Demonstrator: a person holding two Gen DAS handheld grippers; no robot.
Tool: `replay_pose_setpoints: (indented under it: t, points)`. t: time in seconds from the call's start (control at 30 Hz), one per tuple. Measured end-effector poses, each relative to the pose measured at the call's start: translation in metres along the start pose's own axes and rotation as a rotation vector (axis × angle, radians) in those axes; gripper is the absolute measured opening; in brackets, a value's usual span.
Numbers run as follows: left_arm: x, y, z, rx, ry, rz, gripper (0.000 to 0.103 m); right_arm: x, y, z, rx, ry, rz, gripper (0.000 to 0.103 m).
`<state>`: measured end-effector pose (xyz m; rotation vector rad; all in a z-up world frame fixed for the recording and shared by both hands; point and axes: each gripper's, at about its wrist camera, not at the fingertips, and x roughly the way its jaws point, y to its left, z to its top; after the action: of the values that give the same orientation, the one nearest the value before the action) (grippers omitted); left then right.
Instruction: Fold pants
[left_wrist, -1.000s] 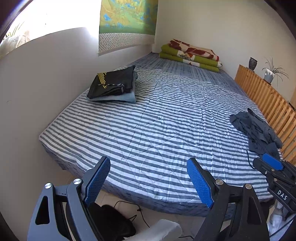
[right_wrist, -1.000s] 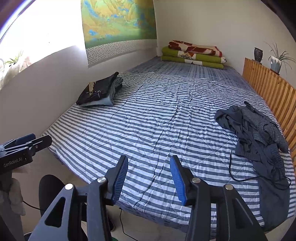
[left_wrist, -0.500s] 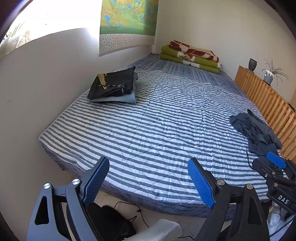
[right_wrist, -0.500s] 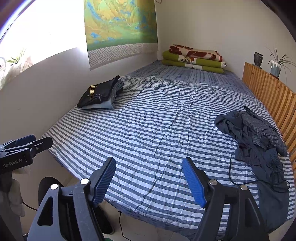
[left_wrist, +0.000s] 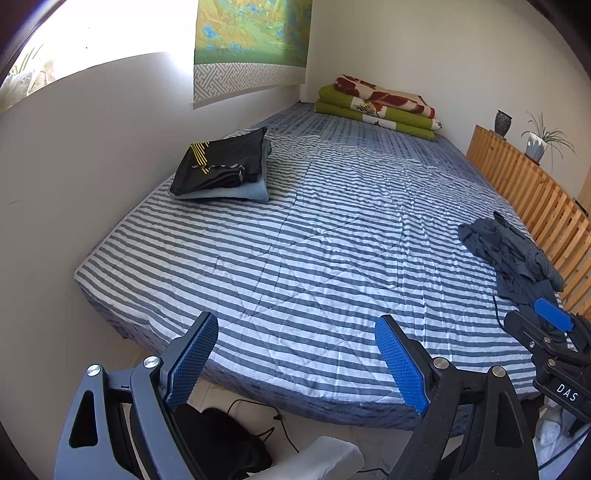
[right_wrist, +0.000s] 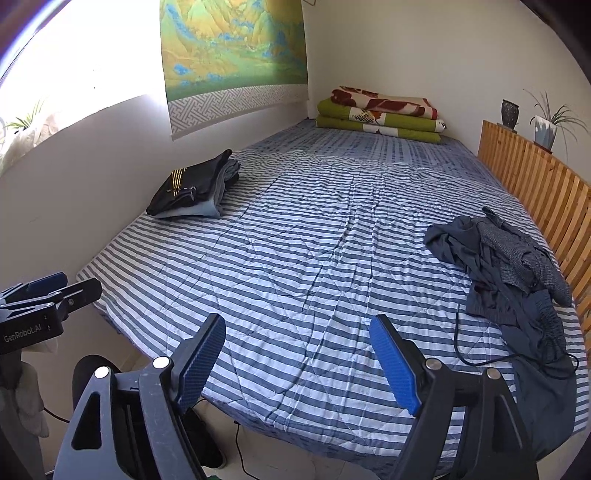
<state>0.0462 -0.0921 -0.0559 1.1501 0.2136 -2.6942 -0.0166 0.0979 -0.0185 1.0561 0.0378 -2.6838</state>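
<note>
A wide bed (right_wrist: 295, 258) under a quilted blue-and-white striped cover fills my view from both wrist cameras, its stitched diamonds lightly creased and its middle bare. By my reading the job is partly done: a neat stack of folded clothes (left_wrist: 223, 168), black cloth with yellow stripes on top and pale blue beneath, sits squared off near the wall on the left. What remains is the rumpled heap of pants (right_wrist: 506, 273), dark blue-grey and soft, lying in loose folds at the right edge just beside the slatted wooden rail (right_wrist: 535, 199), with a thin black cord trailing from it; I cannot tell how many garments are in it. Folded green and red blankets (right_wrist: 380, 112) rest at the far end. Neither tool touches cloth. My left gripper (left_wrist: 295, 360) hangs short of the near edge with its ribbed blue pads well apart and nothing between them; my right gripper (right_wrist: 297, 360) is opening its jaws, likewise empty.
</note>
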Motion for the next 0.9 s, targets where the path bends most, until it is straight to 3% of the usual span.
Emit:
replay_pose_setpoints:
  t: [0.8,0.9]
  points:
    - [0.042,-0.018,0.009,0.046,0.038,-0.006,0.089,0.021,-0.020,-0.003,0.064,0.038,-0.035,0.077]
    - [0.052,-0.027,0.016,0.077,0.029,-0.039,0.089,0.025,-0.026,-0.004,0.074,0.043,-0.051,0.077]
